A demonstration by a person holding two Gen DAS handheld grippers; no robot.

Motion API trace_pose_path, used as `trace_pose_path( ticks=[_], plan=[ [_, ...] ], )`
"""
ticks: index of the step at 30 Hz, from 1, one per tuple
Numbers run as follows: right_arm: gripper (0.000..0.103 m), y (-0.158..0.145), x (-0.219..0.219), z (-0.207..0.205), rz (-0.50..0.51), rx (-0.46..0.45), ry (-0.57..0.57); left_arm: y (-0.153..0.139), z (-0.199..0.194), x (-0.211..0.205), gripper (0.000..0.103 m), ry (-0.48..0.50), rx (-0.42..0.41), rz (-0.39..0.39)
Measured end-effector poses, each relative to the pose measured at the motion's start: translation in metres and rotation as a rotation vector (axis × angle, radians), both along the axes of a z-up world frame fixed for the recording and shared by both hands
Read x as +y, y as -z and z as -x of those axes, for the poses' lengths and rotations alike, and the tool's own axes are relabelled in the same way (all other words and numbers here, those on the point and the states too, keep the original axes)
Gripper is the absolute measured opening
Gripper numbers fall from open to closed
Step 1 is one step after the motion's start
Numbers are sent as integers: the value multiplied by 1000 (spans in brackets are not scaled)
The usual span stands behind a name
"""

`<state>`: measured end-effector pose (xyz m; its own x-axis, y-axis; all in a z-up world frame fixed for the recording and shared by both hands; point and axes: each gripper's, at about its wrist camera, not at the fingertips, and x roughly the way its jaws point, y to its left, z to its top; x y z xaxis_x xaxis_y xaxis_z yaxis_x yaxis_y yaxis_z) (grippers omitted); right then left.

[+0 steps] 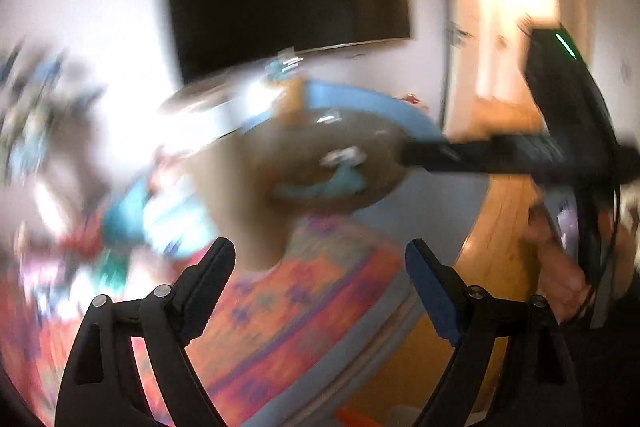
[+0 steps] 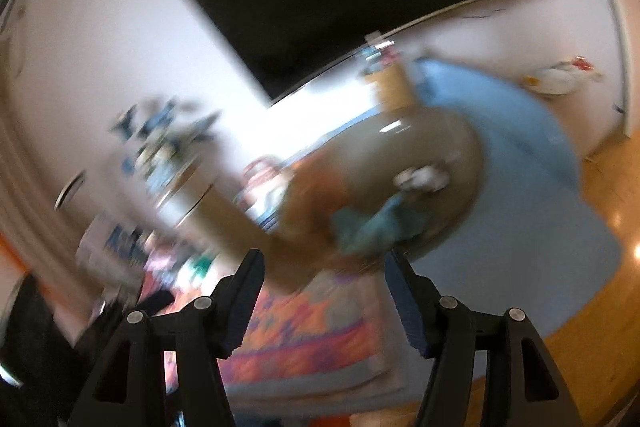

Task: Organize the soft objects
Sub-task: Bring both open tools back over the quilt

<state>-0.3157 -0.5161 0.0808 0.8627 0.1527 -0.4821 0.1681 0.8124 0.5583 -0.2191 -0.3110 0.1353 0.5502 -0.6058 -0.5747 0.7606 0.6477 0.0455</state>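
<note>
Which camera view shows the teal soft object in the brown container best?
The right wrist view: the teal soft object lies large and nearly whole there, though blurred. The left wrist view shows it smaller and more smeared, inside the brown container.

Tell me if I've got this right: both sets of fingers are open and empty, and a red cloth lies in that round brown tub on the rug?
Nearly. Both the left gripper and the right gripper stand open with nothing between their fingers, but the cloth in the round brown tub is teal-blue, not red. The right wrist view shows it best, blurred as it is; a small white thing lies beside it.
</note>
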Motion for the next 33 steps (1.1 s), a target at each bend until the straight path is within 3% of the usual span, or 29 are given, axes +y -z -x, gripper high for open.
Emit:
trace_pose_path(
  ticks=[3,9,12,16,21,26,33],
  plan=[
    [61,5,51,-23,27,-3,-143,5,-41,64,86,-187,97,56],
    [61,12,149,-90,121,55,-339,17,-106,184,85,-476,188,145],
    [61,16,186,-118,153,68,-383,22,-133,235,85,-557,215,185],
    [61,24,227,-163,183,115,-447,24,-169,280,85,-579,285,256],
    [61,37,252,-204,185,166,-436,26,-204,275,85,-522,330,267],
    [61,47,249,-216,174,201,-400,36,-227,263,85,-519,363,285],
    [61,59,243,-214,253,222,-256,45,-221,241,85,-512,285,232]
  ],
)
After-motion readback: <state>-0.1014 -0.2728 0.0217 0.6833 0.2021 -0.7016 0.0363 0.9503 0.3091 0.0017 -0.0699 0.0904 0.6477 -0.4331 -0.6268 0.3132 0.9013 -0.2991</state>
